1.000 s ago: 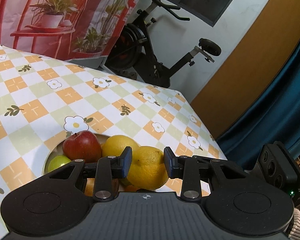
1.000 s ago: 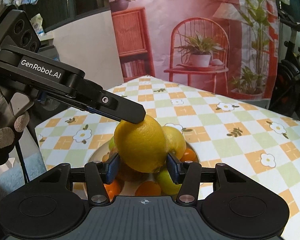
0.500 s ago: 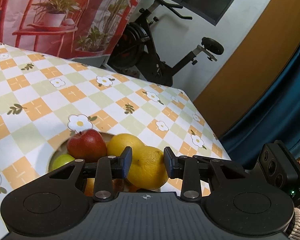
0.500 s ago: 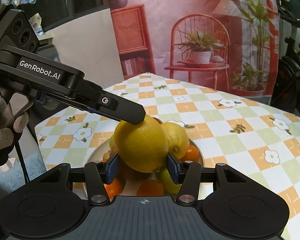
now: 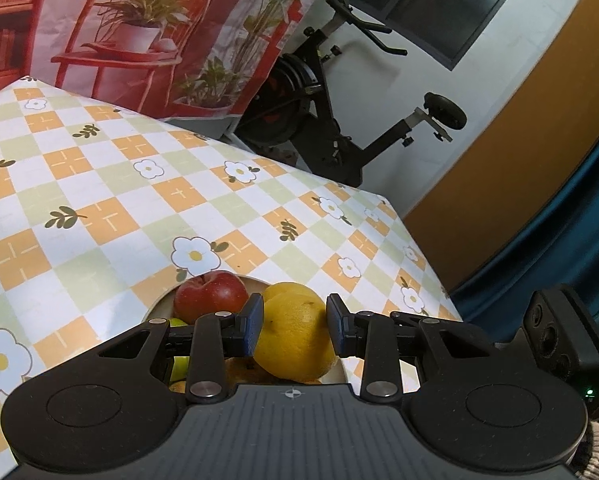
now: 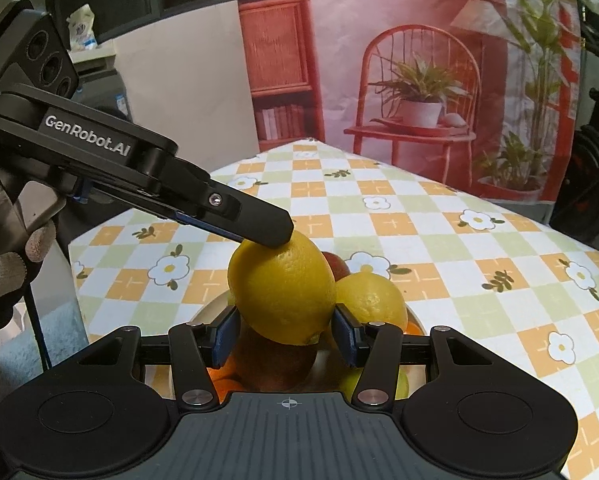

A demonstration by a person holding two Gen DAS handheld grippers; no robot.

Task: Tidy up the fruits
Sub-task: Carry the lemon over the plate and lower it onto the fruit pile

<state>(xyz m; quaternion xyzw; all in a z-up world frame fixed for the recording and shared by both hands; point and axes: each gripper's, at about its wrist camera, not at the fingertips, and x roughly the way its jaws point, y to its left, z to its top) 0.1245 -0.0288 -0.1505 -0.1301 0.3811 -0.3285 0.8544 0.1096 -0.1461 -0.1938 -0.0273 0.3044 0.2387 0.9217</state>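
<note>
While your left gripper (image 5: 294,322) looks out from the left wrist, its 2 pads are clamped on the sides of the top lemon (image 5: 295,336), which sits at the crown of the heap in the fruit bowl (image 5: 161,304). A red apple (image 5: 210,296) lies just beside that lemon on its far left, a 2nd lemon (image 5: 287,289) peeks out just behind it, and a green fruit (image 5: 176,322) shows below the apple. Compared with 1 second ago the bowl sits lower in this view, yet the grip looks the same.

From the right wrist, your right gripper (image 6: 285,334) brackets the same lemon (image 6: 281,288) low down; I cannot tell whether its pads press. Above, 1 finger (image 6: 259,226) of the left gripper rests on the lemon's top. The 2nd lemon (image 6: 369,300) touches it on the right, with oranges (image 6: 219,378) beneath. Little has shifted here either, so I judge the lemon has not yet left the pile.
</note>
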